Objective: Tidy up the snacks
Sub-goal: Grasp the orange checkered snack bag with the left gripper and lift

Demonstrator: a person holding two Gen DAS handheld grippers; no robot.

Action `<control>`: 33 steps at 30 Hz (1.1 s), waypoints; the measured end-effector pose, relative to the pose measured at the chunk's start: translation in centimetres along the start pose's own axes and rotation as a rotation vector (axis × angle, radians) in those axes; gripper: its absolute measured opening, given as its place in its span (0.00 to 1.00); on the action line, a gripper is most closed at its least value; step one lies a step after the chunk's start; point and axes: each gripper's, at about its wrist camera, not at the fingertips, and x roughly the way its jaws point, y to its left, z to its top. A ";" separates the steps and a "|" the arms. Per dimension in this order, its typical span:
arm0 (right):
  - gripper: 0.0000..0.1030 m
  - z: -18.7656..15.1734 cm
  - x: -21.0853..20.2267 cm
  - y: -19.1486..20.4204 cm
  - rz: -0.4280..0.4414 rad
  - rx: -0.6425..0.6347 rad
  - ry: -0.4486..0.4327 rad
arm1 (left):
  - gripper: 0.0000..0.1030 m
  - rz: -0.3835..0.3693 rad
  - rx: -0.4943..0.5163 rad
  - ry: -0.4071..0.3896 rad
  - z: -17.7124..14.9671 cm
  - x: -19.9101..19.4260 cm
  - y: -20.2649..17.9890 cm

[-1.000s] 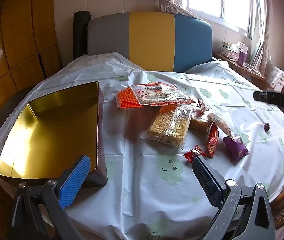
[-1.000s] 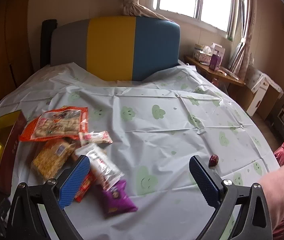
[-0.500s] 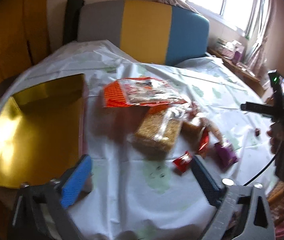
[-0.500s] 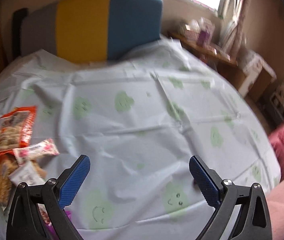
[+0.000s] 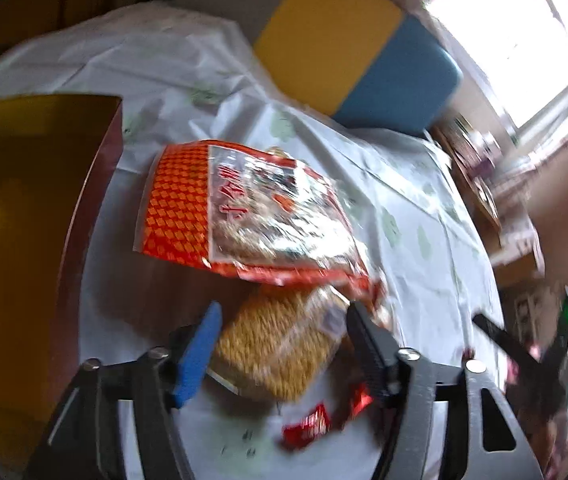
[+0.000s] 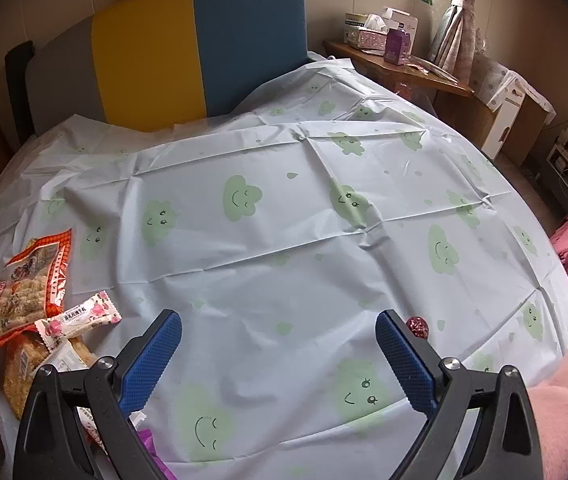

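left gripper [image 5: 280,344]: jaws spread, straddling crinkly clear pack of golden puffed bars [image 5: 280,356]
right gripper [image 6: 280,354]: jaws wide, nothing held
12 o'clock of the bars: glossy orange bag [image 5: 244,216]

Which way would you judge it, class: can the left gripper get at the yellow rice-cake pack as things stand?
Probably yes. The left gripper is open, its fingers either side of the yellow rice-cake pack, with nothing between them. The orange snack bag overlaps only the pack's far end. Blur hides whether they touch.
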 end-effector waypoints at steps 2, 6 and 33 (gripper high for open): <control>0.96 0.1 0.2 0.1 0.010 -0.002 0.006 | 0.69 -0.004 -0.060 -0.003 0.3 0.7 0.5; 0.96 0.2 0.4 0.4 0.018 -0.025 0.011 | 0.71 0.008 -0.108 -0.026 0.8 1.9 0.6; 0.60 -2.1 2.3 5.7 0.388 -0.216 0.226 | 0.10 -0.002 0.191 -0.297 5.8 -2.3 -3.5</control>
